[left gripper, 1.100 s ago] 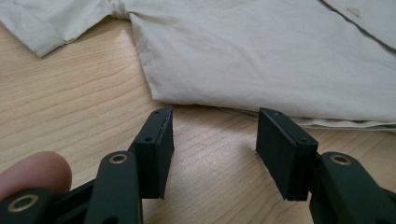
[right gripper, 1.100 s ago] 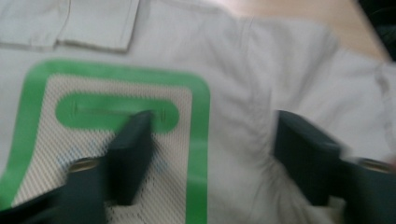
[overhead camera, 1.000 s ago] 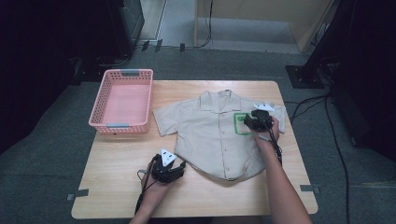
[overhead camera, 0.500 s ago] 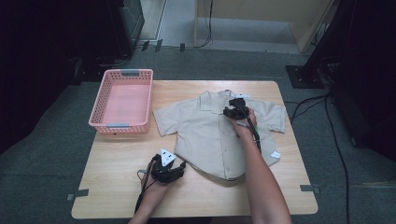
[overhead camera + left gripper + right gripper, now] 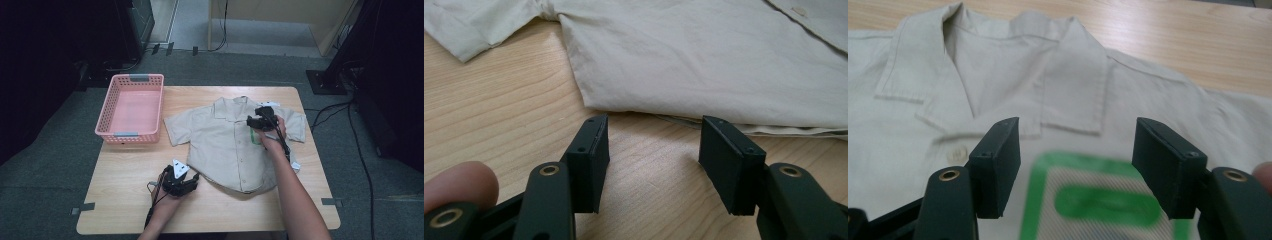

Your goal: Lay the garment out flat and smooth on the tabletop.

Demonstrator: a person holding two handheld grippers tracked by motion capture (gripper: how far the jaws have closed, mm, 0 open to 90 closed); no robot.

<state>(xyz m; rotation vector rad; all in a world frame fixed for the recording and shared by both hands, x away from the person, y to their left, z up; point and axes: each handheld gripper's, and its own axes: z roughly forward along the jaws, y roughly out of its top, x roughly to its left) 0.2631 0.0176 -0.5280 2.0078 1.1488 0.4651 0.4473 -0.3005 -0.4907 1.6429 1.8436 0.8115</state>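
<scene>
A beige short-sleeved shirt (image 5: 227, 145) lies spread flat, collar away from the person, on the wooden table (image 5: 125, 170). The right gripper (image 5: 260, 121) hovers over the shirt's chest, just above its green-edged badge (image 5: 1098, 200) and short of the collar (image 5: 998, 65); its jaws have just been opening and stand well apart, with nothing between them. The left gripper (image 5: 181, 181) rests on bare wood just beside the shirt's hem, jaws partly open and empty. A pink basket (image 5: 131, 107) sits beside the shirt's sleeve, on the side of the left gripper
</scene>
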